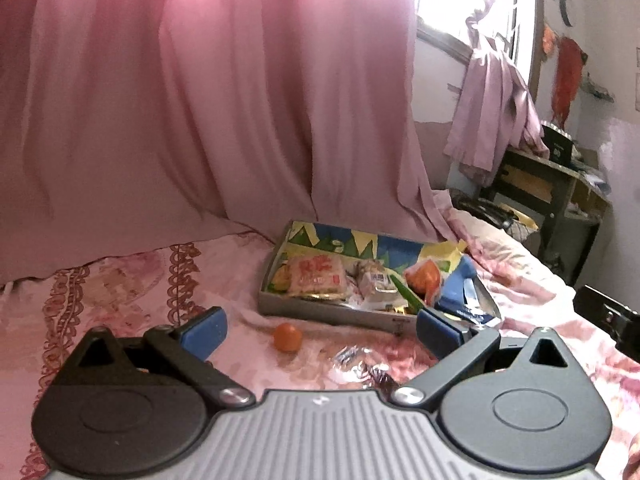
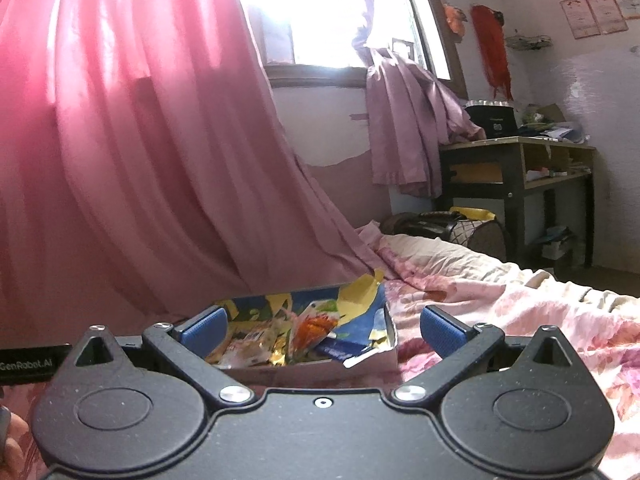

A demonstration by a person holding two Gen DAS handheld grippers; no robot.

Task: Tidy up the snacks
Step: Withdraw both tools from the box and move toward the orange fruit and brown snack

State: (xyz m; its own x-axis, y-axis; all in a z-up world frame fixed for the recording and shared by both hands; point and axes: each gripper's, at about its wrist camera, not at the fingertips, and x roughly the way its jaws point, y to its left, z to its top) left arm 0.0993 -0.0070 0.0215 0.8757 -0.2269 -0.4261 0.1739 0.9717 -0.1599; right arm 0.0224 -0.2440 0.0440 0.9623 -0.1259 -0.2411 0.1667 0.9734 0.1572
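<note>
1. Left wrist view: most snacks already sit in the patterned tray (image 1: 280,254) on the bed; a small orange (image 1: 287,336) and a clear wrapper (image 1: 356,364) remain loose on the bedsheet (image 1: 120,280).
2. Left gripper (image 1: 320,330) gapes wide, empty, just before them.
3. Right gripper (image 2: 322,330) is wide, empty, near the tray (image 2: 340,372).

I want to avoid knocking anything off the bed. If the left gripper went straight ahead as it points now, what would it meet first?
Probably the small orange fruit lying between the open left gripper fingers' line, then the snack box wall behind it; depth is uncertain.
</note>
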